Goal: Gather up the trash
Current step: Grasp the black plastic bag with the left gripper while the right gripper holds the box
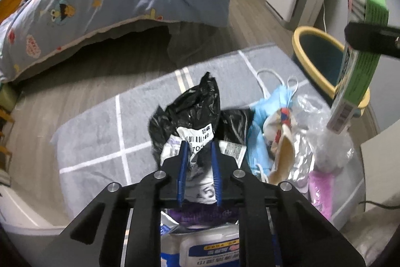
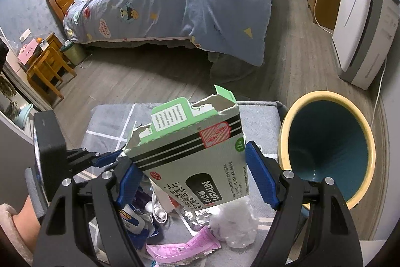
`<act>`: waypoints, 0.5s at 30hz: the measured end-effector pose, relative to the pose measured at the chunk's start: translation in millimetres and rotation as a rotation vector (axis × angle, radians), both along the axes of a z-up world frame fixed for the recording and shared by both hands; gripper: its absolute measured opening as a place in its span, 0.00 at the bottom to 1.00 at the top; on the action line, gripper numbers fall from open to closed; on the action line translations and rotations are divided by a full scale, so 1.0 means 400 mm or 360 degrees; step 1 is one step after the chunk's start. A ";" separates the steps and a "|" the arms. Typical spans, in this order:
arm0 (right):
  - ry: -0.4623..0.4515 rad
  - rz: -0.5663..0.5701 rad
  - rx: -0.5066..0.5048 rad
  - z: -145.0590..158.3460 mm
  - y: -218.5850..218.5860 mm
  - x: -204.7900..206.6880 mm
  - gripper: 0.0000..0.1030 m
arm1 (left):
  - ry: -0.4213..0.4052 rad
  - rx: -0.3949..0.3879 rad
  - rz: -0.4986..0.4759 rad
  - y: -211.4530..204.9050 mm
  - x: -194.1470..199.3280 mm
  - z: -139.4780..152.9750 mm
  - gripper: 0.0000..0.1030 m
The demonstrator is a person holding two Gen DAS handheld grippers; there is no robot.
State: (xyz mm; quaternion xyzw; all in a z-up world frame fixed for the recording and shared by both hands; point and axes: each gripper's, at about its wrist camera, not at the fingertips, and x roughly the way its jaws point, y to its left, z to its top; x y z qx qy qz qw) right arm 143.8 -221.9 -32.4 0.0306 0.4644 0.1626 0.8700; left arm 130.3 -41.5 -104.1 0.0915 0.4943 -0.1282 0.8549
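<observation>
Left tongs (image 1: 198, 142) pinch black bag (image 1: 197, 101); right tongs (image 2: 193, 167) clamp box (image 2: 200, 147), bin (image 2: 327, 147) just right. Swing right, release squarely over rim.

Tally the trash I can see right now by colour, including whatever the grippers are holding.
Black: 1, plastic bag with the shipping label, pinched in the left gripper
Green: 1, torn medicine box in the right gripper
Light blue: 1, face mask
Pink: 1, wrapper
Clear: 1, crumpled plastic
Total: 5
</observation>
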 end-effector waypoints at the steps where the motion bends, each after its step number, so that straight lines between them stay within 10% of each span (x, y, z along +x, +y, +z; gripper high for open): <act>1: -0.0001 -0.0001 0.0003 0.003 -0.001 0.001 0.74 | -0.0011 -0.0009 0.0013 0.005 0.001 0.008 0.18; 15: -0.0162 -0.0022 0.0131 0.159 -0.077 -0.024 0.74 | -0.0310 -0.0268 0.0062 0.008 -0.024 0.236 0.15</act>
